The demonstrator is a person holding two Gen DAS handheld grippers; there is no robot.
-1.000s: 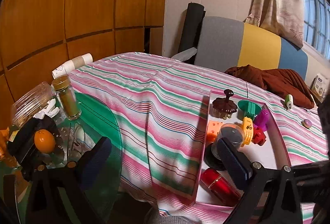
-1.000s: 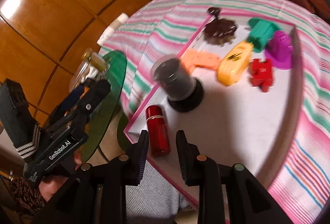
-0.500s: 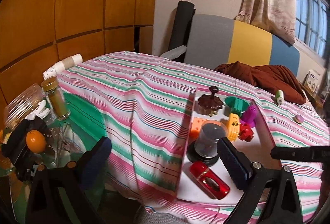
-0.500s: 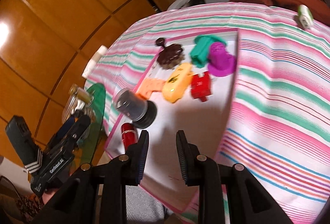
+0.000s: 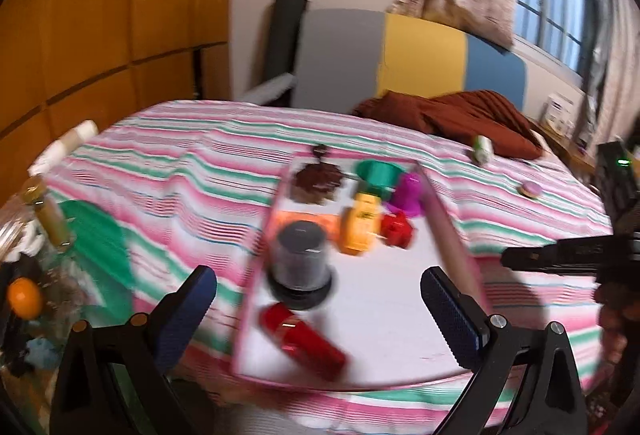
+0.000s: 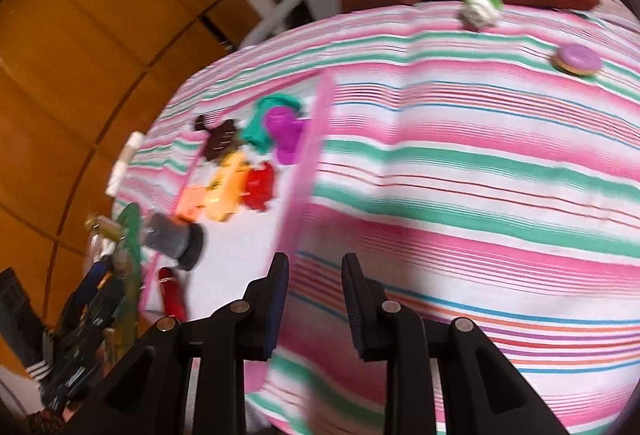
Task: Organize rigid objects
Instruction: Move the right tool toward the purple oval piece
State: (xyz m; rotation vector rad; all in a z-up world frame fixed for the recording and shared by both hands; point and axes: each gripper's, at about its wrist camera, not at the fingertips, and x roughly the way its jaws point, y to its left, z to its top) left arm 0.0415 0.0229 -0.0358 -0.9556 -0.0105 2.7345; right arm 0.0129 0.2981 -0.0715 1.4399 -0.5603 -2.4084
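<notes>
A pink-rimmed white tray [image 5: 400,319] lies on the striped bed and holds several toys: a red cylinder [image 5: 304,339], a grey cup on a black base [image 5: 300,263], a yellow piece [image 5: 360,227], a red block [image 5: 396,231], a purple piece [image 5: 408,191], a green piece [image 5: 376,175] and a brown piece [image 5: 316,179]. My left gripper [image 5: 320,303] is open wide and empty above the tray's near end. My right gripper [image 6: 314,295] is open and empty over the bedcover, right of the tray rim [image 6: 304,171]. A green-white item [image 6: 480,5] and a purple disc [image 6: 578,59] lie loose on the bed.
A brown blanket [image 5: 460,119] lies at the bed's head against a grey, yellow and blue headboard [image 5: 400,55]. A glass side table [image 5: 96,247] at the left carries a jar [image 5: 48,219] and an orange ball [image 5: 24,297]. Wooden wall panels stand behind.
Both views have swung right. My right gripper has moved off the tray to over the bedcover, and its jaws stand a little wider. My left gripper stays open.
</notes>
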